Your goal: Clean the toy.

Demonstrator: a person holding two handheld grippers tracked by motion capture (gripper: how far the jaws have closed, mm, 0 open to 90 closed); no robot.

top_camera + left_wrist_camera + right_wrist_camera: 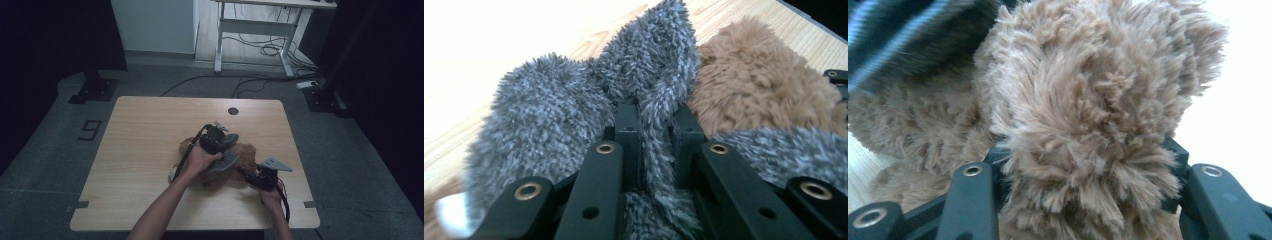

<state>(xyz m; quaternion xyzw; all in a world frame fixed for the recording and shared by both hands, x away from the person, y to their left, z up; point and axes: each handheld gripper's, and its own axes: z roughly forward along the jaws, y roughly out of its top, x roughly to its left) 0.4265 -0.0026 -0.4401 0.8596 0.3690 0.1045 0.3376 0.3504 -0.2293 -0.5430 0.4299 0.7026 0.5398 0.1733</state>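
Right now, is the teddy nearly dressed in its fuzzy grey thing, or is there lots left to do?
Not nearly. Done so far: both grips are set. The right gripper is shut on a brown limb of the teddy, pinning it to the table. In hand: the left gripper pinches a fold of the grey cloth. Left: the cloth lies bunched on the teddy, so it likely needs pulling into place.
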